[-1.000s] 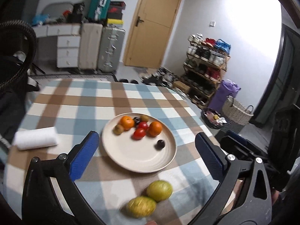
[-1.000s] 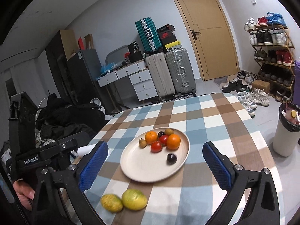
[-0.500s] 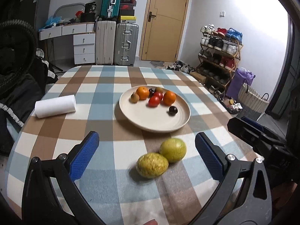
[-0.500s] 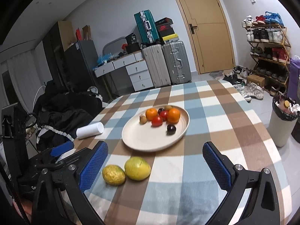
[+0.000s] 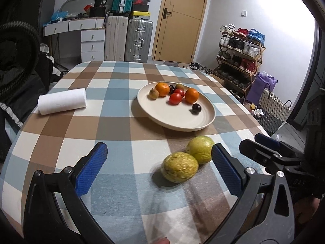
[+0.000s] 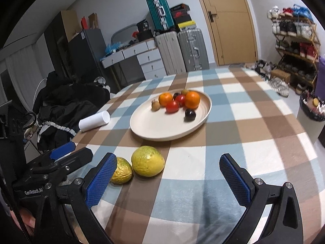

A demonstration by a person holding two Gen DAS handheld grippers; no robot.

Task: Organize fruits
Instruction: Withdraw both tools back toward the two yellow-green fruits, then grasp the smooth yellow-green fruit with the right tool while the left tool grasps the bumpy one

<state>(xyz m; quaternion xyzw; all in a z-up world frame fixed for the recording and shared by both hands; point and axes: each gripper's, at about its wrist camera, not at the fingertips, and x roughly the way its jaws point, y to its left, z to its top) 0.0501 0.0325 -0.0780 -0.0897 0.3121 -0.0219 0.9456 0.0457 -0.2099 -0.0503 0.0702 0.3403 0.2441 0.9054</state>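
Hovering low over the checked bench (image 5: 121,126) with both sets of fingers spread wide and empty, left gripper (image 5: 159,170) and right gripper (image 6: 168,178) facing two yellow-green fruits (image 5: 180,169) touching side by side just short of the cream plate (image 5: 162,116) of small fruits.

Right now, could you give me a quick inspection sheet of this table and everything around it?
Surface: round table with checked tablecloth.
Job's things: cream plate holding two oranges, two tomatoes, two dark and two brownish small fruits; two yellow-green fruits touching on the cloth, off the plate.
Clutter: white paper roll lying on its side.
Grippers: left gripper open, wrinkled fruit between its fingers; right gripper open, smoother fruit between its fingers.
Cables: black hose at left.
Surroundings: suitcases, door, shoe rack, drawers.
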